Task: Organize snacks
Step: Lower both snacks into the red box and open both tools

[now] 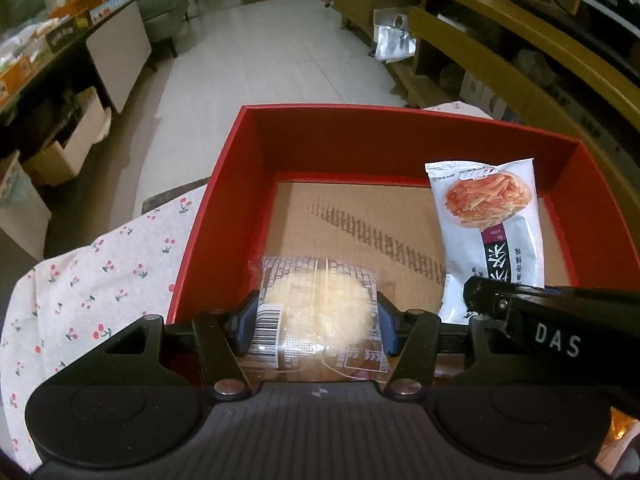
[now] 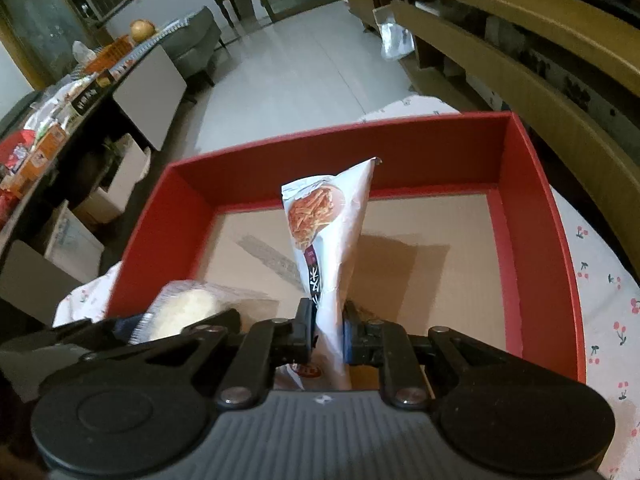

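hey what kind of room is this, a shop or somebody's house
Most likely a home living room: a grey armchair on the tiled floor, a long wooden cabinet, and a cherry-print tablecloth under the red box.

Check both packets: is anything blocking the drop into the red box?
Nothing visible. The left gripper holds the clear bun packet and the right gripper the white snack pouch over the red box, whose cardboard floor below looks bare.

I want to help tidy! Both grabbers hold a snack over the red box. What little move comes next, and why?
Probably lower the right gripper and let go: its white packet already hangs over the bare floor of the red box. The left gripper can follow with the bun.
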The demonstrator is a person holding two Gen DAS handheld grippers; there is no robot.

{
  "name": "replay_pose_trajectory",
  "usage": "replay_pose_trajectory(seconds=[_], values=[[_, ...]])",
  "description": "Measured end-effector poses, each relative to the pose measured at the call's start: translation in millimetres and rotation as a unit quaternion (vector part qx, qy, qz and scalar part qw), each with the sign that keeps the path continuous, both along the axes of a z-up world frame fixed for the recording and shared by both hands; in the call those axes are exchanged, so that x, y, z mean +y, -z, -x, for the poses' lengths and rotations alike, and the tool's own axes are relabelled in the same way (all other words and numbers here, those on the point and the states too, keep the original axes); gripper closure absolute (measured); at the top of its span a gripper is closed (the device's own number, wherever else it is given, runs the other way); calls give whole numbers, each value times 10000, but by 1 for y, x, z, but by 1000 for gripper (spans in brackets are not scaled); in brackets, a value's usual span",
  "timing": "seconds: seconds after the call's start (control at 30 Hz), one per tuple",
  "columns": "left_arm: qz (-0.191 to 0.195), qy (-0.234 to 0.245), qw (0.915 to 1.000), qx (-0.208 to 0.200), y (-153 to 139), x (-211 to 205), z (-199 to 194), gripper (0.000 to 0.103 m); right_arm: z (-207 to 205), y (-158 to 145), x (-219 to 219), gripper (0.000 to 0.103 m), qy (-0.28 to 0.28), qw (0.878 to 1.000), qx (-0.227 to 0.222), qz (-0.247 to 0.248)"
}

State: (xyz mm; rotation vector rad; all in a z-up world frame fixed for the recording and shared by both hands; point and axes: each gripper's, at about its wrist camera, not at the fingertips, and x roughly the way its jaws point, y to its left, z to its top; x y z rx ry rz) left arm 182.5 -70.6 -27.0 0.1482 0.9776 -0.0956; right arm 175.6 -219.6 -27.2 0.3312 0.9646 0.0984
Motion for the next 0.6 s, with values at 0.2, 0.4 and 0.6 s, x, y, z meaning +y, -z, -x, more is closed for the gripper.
replay_pose_trajectory(seconds=[0.2,0.4,0.6], values=[[-133,30,9999,-53,3,-4,2,38,-1,4,1,84,-18,9999,63,110],[-185,47,9998,-38,4,-6,2,33,-1,5,0,81,39,9997,90,204],[-243,78,9997,-1,5,-7,4,29,0,6,-4,78,112,9994,166,286]])
